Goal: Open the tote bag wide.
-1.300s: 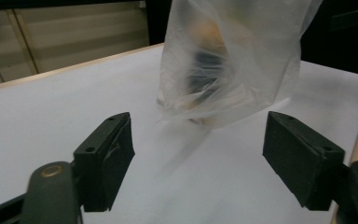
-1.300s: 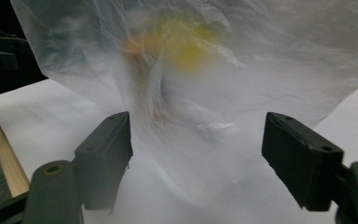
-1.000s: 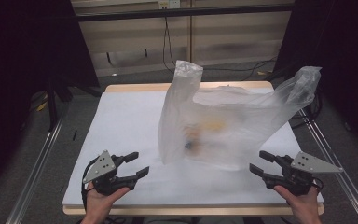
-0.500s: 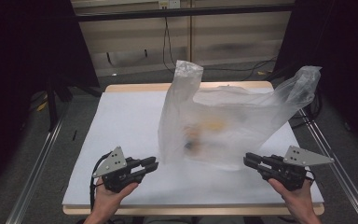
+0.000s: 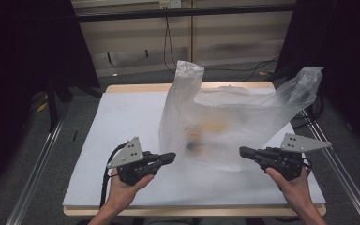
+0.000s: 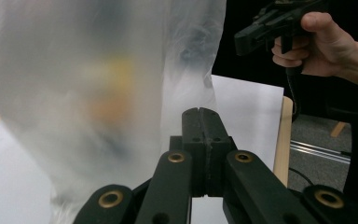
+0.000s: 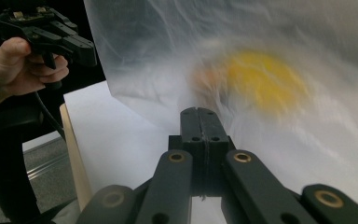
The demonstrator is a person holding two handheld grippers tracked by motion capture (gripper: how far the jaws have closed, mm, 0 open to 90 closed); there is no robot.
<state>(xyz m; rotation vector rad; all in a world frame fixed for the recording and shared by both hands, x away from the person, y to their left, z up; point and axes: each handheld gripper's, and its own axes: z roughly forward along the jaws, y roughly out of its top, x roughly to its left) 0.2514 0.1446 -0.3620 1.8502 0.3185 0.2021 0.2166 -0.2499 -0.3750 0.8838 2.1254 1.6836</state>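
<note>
White table (image 5: 122, 117) is bearing a translucent plastic bag (image 5: 225, 117) at its middle. Left gripper (image 5: 168, 157) and right gripper (image 5: 244, 152) are flanking it, jaws just closing empty, pressed together.

High frontal overview; two close jaw-level views (shared: bag (image 5: 225, 124)).

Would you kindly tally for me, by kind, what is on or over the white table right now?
Translucent plastic bag, standing, blurred yellow and orange contents inside that cannot be counted: 1
Hand-held grippers, jaws shut on nothing: 2, the left gripper and the right gripper
Total: 3, over the table
</note>
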